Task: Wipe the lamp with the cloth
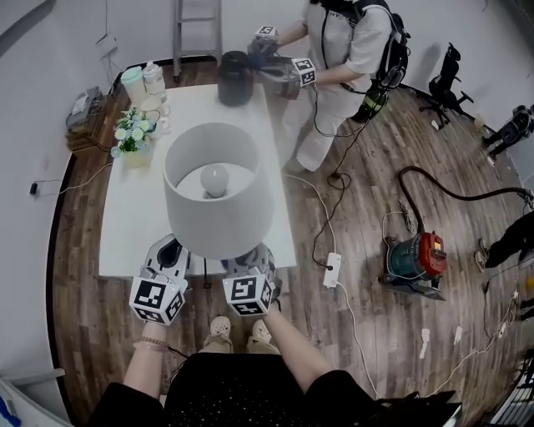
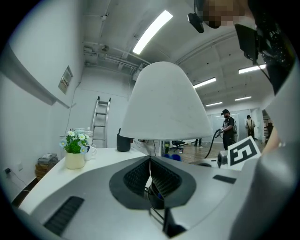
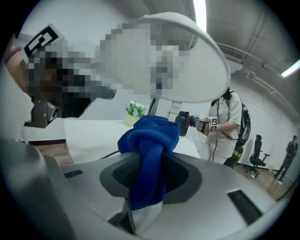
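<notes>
The right gripper (image 3: 148, 177) pinches the blue cloth (image 3: 151, 138) beneath the lamp (image 1: 214, 188), the left gripper (image 2: 151, 180) is pressed together and empty, and the wiping itself looks not yet begun.

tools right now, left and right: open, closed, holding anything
Left tool: closed, nothing between its jaws.
Right tool: closed on the blue cloth.

floor (image 1: 375, 192) — dark wood | walls (image 1: 67, 42) — white | table (image 1: 125, 225) white | ladder (image 1: 197, 25)
</notes>
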`<move>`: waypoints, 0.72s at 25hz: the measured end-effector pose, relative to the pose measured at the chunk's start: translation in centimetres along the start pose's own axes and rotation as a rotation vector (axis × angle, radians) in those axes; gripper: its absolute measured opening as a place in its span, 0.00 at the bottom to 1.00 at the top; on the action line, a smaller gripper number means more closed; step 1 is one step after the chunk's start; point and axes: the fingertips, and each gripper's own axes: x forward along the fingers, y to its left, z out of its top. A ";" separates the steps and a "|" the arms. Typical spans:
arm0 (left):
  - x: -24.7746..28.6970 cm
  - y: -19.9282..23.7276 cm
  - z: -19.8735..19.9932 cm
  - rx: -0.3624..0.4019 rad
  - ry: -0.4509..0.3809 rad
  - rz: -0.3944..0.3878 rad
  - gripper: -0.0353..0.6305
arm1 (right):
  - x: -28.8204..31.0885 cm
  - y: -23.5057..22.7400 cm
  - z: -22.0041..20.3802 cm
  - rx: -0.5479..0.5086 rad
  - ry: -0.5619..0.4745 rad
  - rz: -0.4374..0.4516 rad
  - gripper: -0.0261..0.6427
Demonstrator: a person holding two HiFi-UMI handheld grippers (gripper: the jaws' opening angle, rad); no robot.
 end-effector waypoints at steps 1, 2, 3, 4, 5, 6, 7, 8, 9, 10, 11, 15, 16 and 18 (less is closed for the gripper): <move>0.0 0.0 0.0 -0.002 -0.002 0.006 0.06 | 0.0 0.5 -0.8 -0.014 0.025 0.031 0.22; -0.1 0.1 0.0 -0.005 -0.004 0.012 0.06 | -0.1 0.9 -1.4 -0.031 0.045 0.061 0.22; -0.1 0.1 0.0 -0.007 -0.005 0.017 0.06 | -0.2 1.3 -1.8 -0.048 0.062 0.090 0.22; -0.1 0.1 0.0 -0.009 -0.006 0.023 0.06 | -0.2 1.6 -2.1 -0.061 0.076 0.117 0.22; -0.1 0.2 0.0 -0.010 -0.007 0.028 0.06 | -0.2 1.7 -2.3 -0.068 0.085 0.141 0.22; -0.1 0.2 0.0 -0.011 -0.007 0.033 0.06 | -0.2 1.7 -2.4 -0.066 0.088 0.160 0.22; -0.1 0.1 0.0 -0.012 -0.007 0.036 0.06 | -0.2 1.4 -2.2 -0.053 0.083 0.174 0.22; 0.0 0.0 0.0 -0.011 -0.008 0.037 0.06 | -0.3 0.8 -1.9 -0.029 0.066 0.182 0.22; 0.0 -0.1 0.1 -0.009 -0.007 0.037 0.06 | -0.5 -0.1 -1.3 0.007 0.034 0.184 0.22; 0.0 -0.2 0.1 -0.005 -0.007 0.038 0.06 | -0.9 -1.4 -0.6 0.053 -0.010 0.181 0.22; 0.0 -0.3 0.2 0.000 -0.006 0.039 0.06 | -1.2 -2.9 0.3 0.105 -0.058 0.180 0.22; -0.1 0.0 0.6 0.013 -0.006 0.063 0.06 | -0.8 -9.0 3.9 0.242 -0.212 0.211 0.22; -0.2 0.1 0.6 0.015 -0.004 0.073 0.06 | -0.1 -10.0 4.6 0.251 -0.230 0.229 0.22; -0.4 0.5 0.5 0.018 0.004 0.095 0.06 | 1.8 -10.9 5.6 0.258 -0.245 0.301 0.22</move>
